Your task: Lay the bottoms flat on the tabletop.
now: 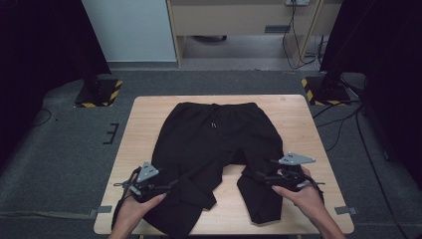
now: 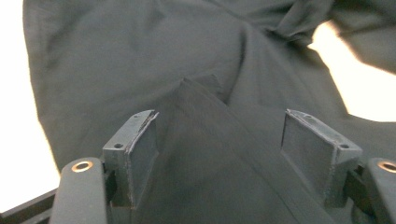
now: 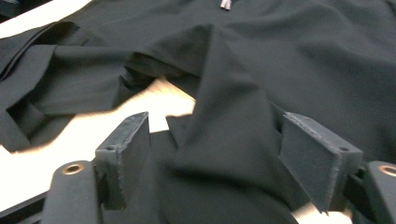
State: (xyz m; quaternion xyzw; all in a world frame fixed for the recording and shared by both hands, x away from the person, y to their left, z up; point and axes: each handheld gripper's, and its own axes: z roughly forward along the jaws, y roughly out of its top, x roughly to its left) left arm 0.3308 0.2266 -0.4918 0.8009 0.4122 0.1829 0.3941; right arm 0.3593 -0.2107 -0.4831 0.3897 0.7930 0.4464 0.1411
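Black trousers [image 1: 214, 139] lie flat on the wooden table [image 1: 144, 114], waistband and drawstring [image 1: 213, 123] on the far side and both legs bent back near the front edge. My left gripper [image 1: 169, 186] sits at the left leg, open, with a raised fold of black cloth [image 2: 205, 140] between its jaws [image 2: 222, 123] and not pinched. My right gripper [image 1: 261, 177] is at the right leg, also open [image 3: 217, 121]. A ridge of fabric [image 3: 224, 107] stands between its pads without touching them. The drawstring tips [image 3: 225, 4] show far off.
Two stand bases with yellow-black stripes [image 1: 99, 92] [image 1: 323, 89] rest on the grey carpet beyond the table's far corners. Cables [image 1: 348, 119] trail on the floor at right. Grey tape marks [image 1: 346, 210] sit at the table's near corners.
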